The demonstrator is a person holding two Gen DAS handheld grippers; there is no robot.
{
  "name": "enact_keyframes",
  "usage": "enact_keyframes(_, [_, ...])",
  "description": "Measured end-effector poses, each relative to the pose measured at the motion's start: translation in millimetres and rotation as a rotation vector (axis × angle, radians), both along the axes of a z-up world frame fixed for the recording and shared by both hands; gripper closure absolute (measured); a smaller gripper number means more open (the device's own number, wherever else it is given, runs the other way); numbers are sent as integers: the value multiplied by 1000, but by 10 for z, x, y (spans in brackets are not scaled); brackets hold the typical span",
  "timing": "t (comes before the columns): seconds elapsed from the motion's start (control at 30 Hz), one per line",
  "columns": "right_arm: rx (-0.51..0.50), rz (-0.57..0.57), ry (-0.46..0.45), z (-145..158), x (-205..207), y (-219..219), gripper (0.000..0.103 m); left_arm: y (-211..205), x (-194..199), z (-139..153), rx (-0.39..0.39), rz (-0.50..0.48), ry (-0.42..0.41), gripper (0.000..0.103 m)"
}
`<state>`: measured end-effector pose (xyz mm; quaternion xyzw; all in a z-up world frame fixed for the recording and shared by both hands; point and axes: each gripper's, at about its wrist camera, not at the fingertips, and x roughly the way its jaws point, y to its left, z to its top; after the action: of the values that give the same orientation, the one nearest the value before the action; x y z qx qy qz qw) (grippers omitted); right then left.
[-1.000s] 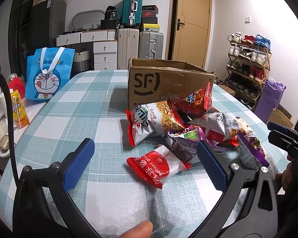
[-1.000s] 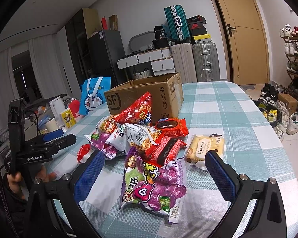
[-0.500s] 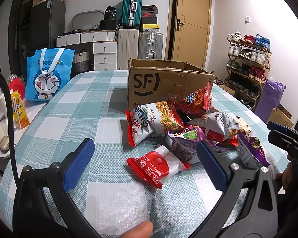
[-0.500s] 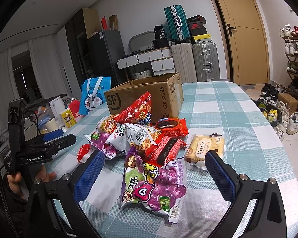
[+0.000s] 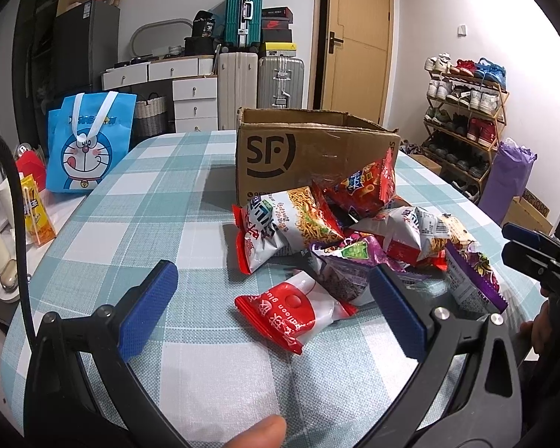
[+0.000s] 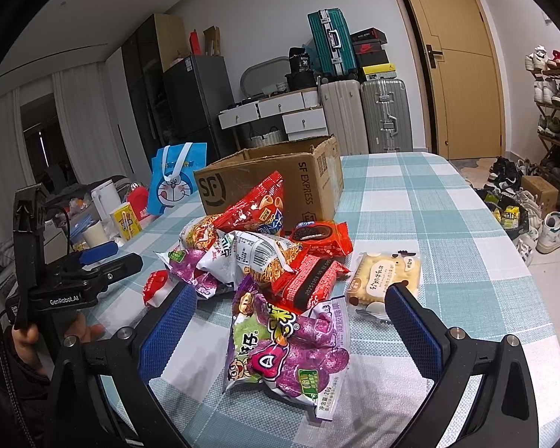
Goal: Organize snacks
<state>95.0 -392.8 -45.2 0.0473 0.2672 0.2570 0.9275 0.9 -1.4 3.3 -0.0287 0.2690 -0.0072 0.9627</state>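
We hold our left gripper [image 5: 272, 306] spread wide, empty, over the red-and-white packet [image 5: 295, 308]. Our right gripper [image 6: 291, 326] gapes empty around the purple bag [image 6: 291, 351]. Snacks lie heaped on the counter [image 5: 160, 201] against the cardboard box [image 5: 306, 149]; its inside is hidden.

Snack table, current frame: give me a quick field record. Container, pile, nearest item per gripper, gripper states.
container: cardboard box, open top, upright on the checked tablecloth
pile: mixed snack bags heaped on the cloth in front of the box, none visibly inside it
left gripper: open, empty
nearest to left: red-and-white packet, lying flat between the fingers' line of sight
right gripper: open, empty
nearest to right: purple chip bag, flat on the cloth
outlier: pale biscuit pack, apart from the heap on its right
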Motion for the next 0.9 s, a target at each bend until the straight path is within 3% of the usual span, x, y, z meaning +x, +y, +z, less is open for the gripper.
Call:
enact_keyframes(0.47, [-106,-40,20,35,40,70,0,-23,32,30,-4,0,6,1])
enact_keyframes(0.7, [-95,-14,131,-77,141,89,0,-62,31,51,-27,-47,13,1])
enact_keyframes(0.9, [-111,6,174,-174,160,152,0,-145,116,-24,38,-64,72,1])
